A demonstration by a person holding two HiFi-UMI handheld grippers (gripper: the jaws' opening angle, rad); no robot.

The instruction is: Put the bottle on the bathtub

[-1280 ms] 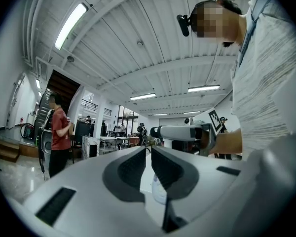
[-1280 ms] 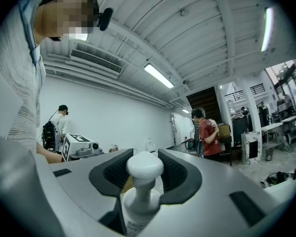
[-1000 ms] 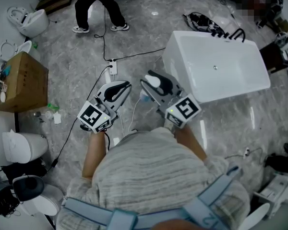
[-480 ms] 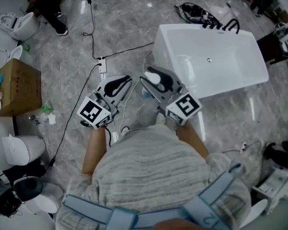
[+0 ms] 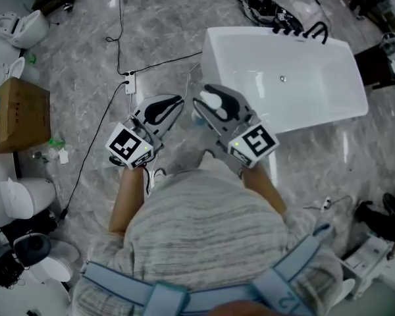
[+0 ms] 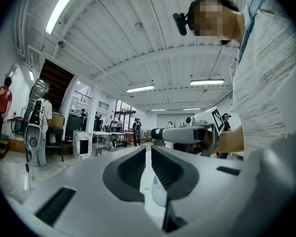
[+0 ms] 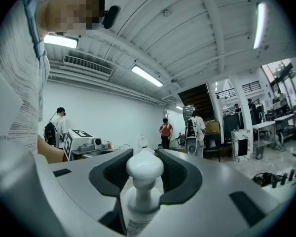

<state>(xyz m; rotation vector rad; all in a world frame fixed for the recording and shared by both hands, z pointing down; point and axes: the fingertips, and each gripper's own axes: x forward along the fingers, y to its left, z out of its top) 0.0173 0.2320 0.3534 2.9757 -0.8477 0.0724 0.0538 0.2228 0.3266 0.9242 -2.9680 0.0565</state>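
A white pump bottle [image 7: 144, 171] stands upright between the jaws of my right gripper [image 7: 144, 154], which is shut on it below the pump head. In the head view the right gripper [image 5: 209, 99] with the bottle's white top [image 5: 211, 102] is held in front of the person's chest, just left of the white bathtub [image 5: 329, 78]. My left gripper [image 5: 166, 105] is beside it, apart from the tub. In the left gripper view the left gripper [image 6: 148, 151] has its jaws drawn together to a thin slit with nothing between them.
A black faucet [image 5: 301, 29] sits on the tub's far rim, with a black bag [image 5: 258, 8] behind it. A power strip [image 5: 130, 82] and cables lie on the marble floor. A cardboard box [image 5: 18, 114] and toilets [image 5: 21, 27] line the left side.
The view has shifted toward the bathtub, which now lies nearer the grippers. The person in dark trousers at the upper left has left the picture. Both grippers keep their pose.
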